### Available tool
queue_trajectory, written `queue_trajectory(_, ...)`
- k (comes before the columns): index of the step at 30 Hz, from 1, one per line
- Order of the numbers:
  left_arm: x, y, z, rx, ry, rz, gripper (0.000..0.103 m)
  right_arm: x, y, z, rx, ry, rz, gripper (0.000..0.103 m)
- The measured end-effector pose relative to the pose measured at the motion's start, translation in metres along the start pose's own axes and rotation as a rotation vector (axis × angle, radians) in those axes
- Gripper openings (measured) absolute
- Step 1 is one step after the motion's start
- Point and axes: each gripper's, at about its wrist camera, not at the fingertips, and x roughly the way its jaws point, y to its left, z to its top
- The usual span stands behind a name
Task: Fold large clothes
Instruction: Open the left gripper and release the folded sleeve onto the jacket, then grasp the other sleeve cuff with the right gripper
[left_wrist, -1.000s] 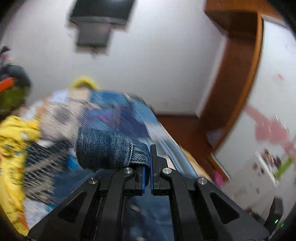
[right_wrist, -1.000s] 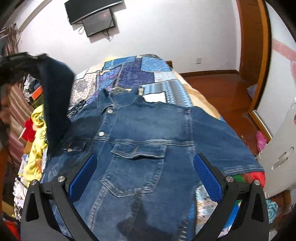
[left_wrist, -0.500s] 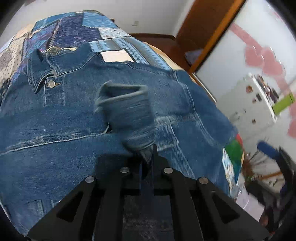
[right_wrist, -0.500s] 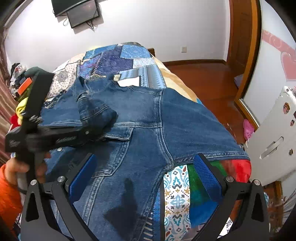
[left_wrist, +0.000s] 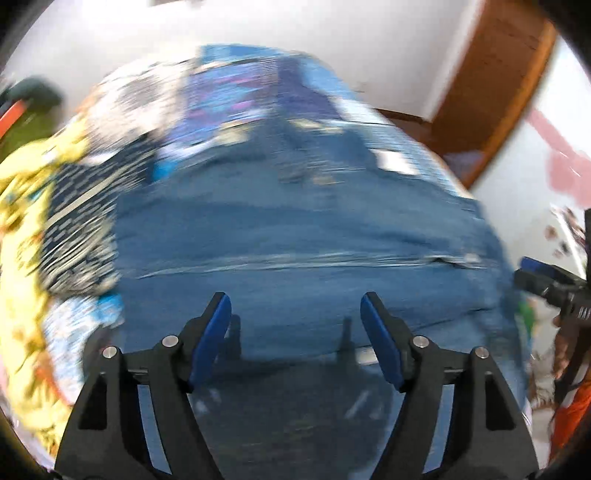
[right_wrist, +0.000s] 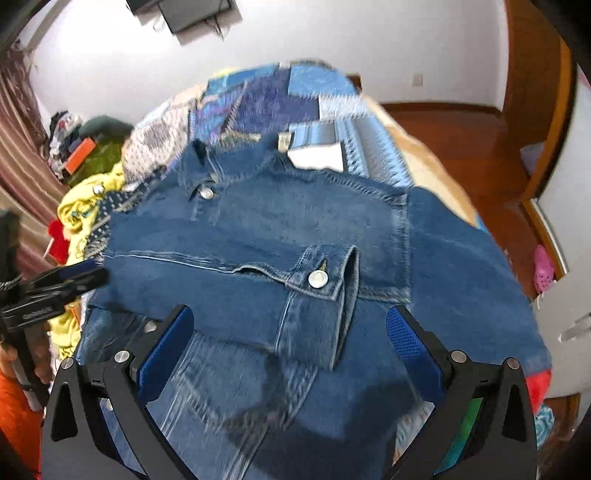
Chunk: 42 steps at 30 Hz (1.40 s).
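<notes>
A blue denim jacket (right_wrist: 295, 236) lies front up on the patchwork bed, collar at the far end. One sleeve is folded across the chest, its buttoned cuff (right_wrist: 321, 275) in the middle. The jacket is blurred in the left wrist view (left_wrist: 303, 240). My left gripper (left_wrist: 295, 325) is open and empty above the jacket's near part. It also shows at the left edge of the right wrist view (right_wrist: 70, 280). My right gripper (right_wrist: 288, 339) is open and empty above the jacket's lower part. It also shows at the right edge of the left wrist view (left_wrist: 543, 277).
The patchwork bedspread (right_wrist: 280, 99) runs to the far wall. A yellow garment (right_wrist: 85, 206) and a clothes pile (right_wrist: 85, 147) lie at the bed's left. A wooden floor (right_wrist: 461, 129) and door frame (right_wrist: 539, 110) are on the right. A pink shoe (right_wrist: 545, 267) lies on the floor.
My left gripper laid the sleeve across the jacket's chest, let the cuff go and opened. It has drawn back to the left. The right gripper stayed open.
</notes>
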Motion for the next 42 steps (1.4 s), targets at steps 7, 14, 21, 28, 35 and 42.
queue_trajectory(7,0.015,0.099,-0.039,-0.141,0.07,0.155,0.072,0.053,-0.025,0.017,0.066,0.142,-0.049,0.082)
queue_trajectory(14,0.032,0.131,-0.072,-0.221,0.099,0.173,0.093,0.056,-0.018,0.013,-0.044,0.138,-0.15,0.078)
queue_trajectory(21,0.014,0.111,-0.08,-0.111,0.096,0.224,0.092,0.023,-0.038,0.0,-0.021,0.094,-0.222,0.08)
queue_trajectory(28,-0.014,0.074,-0.058,-0.086,0.01,0.174,0.092,-0.032,-0.099,-0.029,0.173,0.03,-0.18,0.081)
queue_trajectory(35,-0.014,0.028,-0.037,-0.049,-0.014,0.106,0.092,-0.054,-0.164,-0.07,0.408,0.04,-0.138,0.082)
queue_trajectory(42,-0.014,-0.016,-0.035,0.012,-0.019,0.061,0.092,-0.044,-0.201,-0.09,0.591,0.037,-0.014,0.082)
